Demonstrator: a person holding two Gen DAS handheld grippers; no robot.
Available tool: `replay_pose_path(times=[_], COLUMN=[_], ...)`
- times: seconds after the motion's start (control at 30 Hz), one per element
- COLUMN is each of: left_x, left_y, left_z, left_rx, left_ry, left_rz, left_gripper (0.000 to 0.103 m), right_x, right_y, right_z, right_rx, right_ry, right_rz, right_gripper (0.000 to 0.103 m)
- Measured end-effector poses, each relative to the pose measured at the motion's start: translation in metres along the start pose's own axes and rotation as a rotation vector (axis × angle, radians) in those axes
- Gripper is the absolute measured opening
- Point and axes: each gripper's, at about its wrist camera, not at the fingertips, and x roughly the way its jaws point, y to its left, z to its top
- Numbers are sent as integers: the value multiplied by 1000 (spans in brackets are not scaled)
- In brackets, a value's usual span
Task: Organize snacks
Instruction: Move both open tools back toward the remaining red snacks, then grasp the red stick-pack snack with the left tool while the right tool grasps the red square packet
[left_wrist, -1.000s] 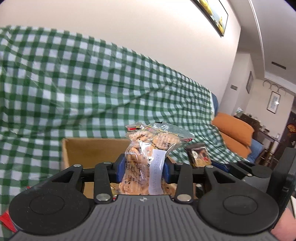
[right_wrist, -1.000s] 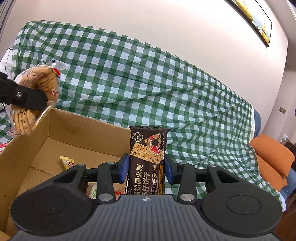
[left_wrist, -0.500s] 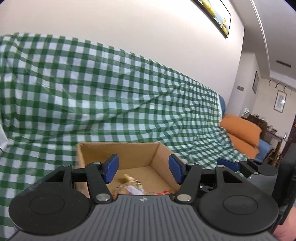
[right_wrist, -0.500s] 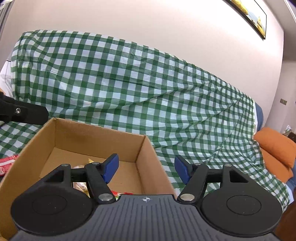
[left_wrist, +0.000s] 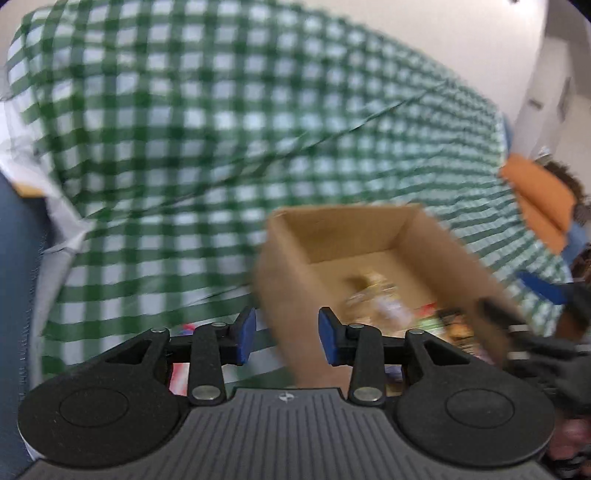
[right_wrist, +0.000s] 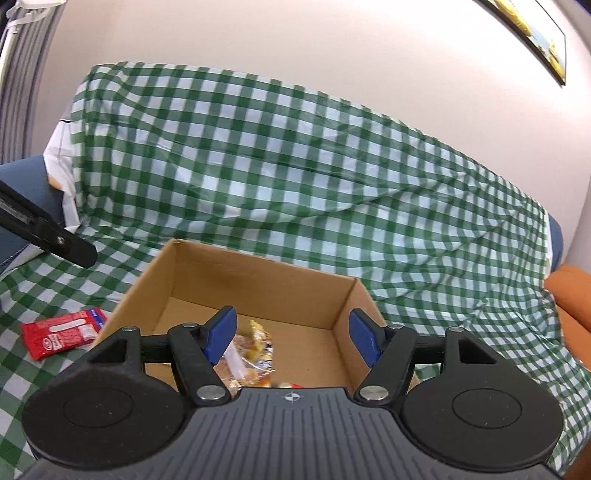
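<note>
Both claws empty over a cardboard box (right_wrist: 258, 280) on a green-checked cloth (right_wrist: 295, 166) — the right gripper (right_wrist: 291, 334) spread wide, the left gripper (left_wrist: 286, 334) parted more narrowly. A clear biscuit bag (right_wrist: 247, 354) lies inside the box; a red packet (right_wrist: 61, 334) sits on the cloth just beside it.

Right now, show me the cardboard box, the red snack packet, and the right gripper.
cardboard box (right_wrist: 258, 275), right wrist view, inner back wall.
red snack packet (right_wrist: 61, 332), right wrist view, packet middle.
right gripper (right_wrist: 291, 334), right wrist view, between fingertips.

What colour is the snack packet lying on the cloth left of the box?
Red, with a white label; the snack packet shows best in the right wrist view.
</note>
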Motion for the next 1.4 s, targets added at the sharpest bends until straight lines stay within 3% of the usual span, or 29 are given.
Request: replay_pose_path(times=[0.07,0.17,0.3,0.57,0.63,0.77,0.87,1.17,1.4], left_x=[17,51,66,102,107,102,87,47,45], left_y=[24,46,60,56,59,67,81,134,157], left_z=[-15,-28,-29,-39,-42,-44,-42,-55,-55], left_rx=[-49,-79,-125,-33,-38,-69,-147,-313,-390], left_ry=[25,215,245,341,362,369,348,362,377], left_rz=[47,156,147,263,259,227,186,369,329], left_gripper=[61,61,79,84,82,55,44,43,44], right_x=[1,2,6,13,13,13,13,5,-4], right_y=[3,7,9,12,15,21,27,62,89], right_z=[1,0,0,0,0,0,0,-4,12], right_rx=[-4,-11,-16,11,5,-4,-9,-82,-106], right_ry=[3,11,20,51,52,58,64,40,-26], right_rz=[10,16,22,32,37,47,52,99,230], right_gripper=[69,69,69,69,69,70,70,70,69])
